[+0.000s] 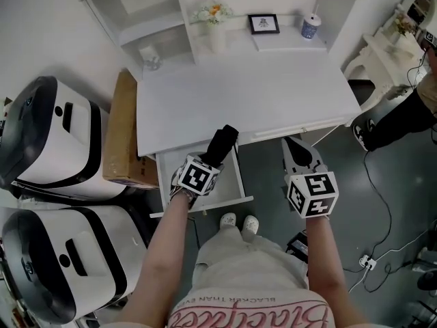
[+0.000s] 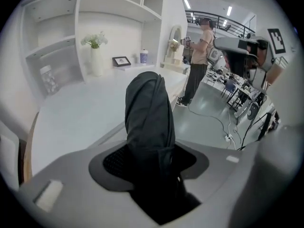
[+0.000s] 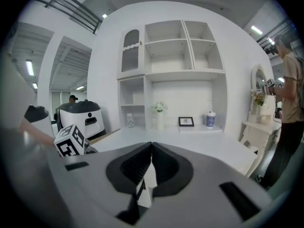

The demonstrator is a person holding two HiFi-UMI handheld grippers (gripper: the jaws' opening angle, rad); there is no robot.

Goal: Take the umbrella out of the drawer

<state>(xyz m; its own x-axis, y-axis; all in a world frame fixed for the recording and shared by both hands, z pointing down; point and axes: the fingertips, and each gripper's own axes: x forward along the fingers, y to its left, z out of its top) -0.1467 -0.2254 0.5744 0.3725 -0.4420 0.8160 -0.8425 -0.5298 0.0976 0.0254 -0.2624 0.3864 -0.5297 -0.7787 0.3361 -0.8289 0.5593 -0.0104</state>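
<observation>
One rolled black fabric umbrella (image 2: 147, 122), boxy white drawer (image 1: 240, 178)

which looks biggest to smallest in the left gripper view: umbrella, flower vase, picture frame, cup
1. umbrella, largest by far, but it sits nearest the camera
2. flower vase
3. picture frame and cup look about alike; not ranked
</observation>
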